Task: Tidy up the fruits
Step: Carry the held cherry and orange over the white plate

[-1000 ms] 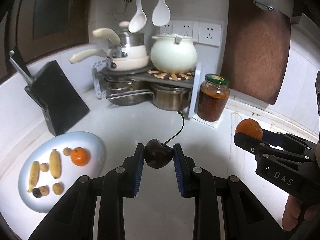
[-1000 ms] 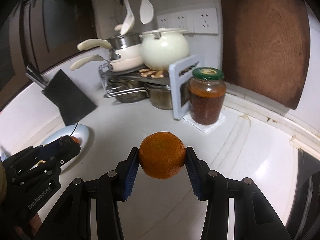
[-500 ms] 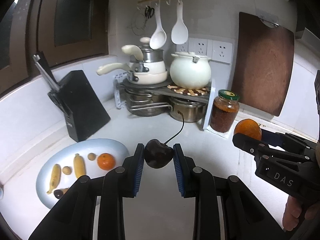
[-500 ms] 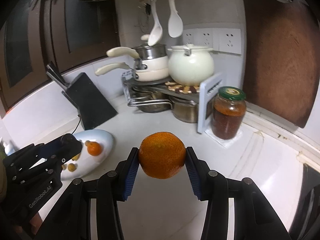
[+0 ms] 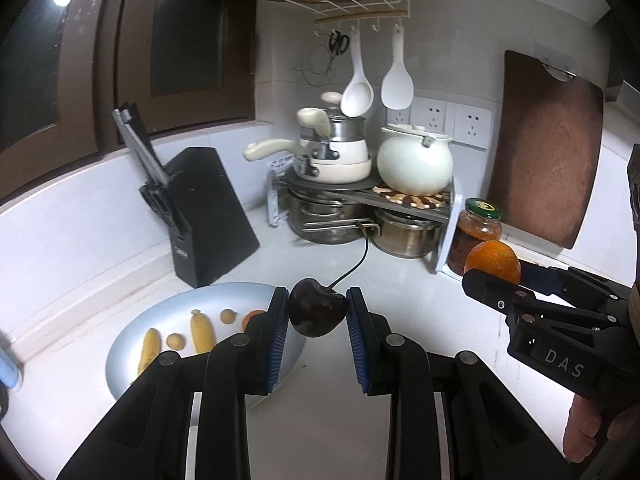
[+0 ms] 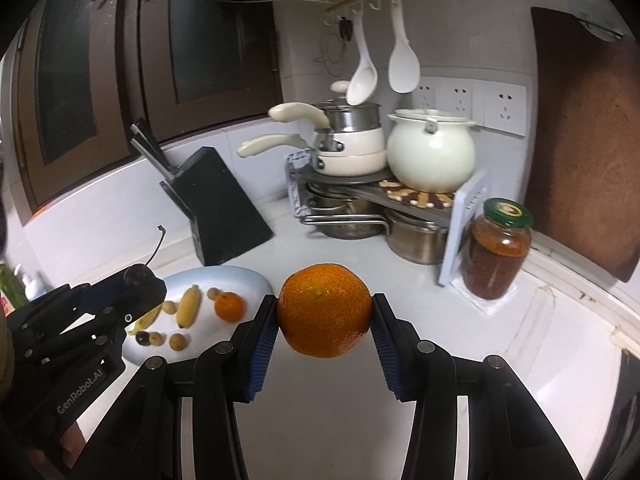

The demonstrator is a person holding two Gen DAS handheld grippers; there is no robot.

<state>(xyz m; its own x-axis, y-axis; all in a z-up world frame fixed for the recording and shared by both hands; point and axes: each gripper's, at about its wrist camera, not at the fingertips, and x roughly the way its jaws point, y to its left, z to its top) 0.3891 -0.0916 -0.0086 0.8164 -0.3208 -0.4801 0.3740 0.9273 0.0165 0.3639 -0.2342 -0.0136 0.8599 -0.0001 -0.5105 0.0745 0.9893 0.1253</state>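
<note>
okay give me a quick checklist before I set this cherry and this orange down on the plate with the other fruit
1. Left gripper clamped on the cherry: ok.
2. Right gripper clamped on the orange: ok.
3. Bare space on the blue plate, toward its rim: ok.
4. Fruit on the plate sorted in rows, bananas beside the small orange: ok.
5. Grippers apart from each other: ok.
6. Cherry stem free of the pot rack: cannot tell.

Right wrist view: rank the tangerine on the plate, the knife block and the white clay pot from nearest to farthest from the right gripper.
1. Tangerine on the plate, just left of the right gripper.
2. Knife block, farther back left.
3. White clay pot, on the rack at the back.
</note>
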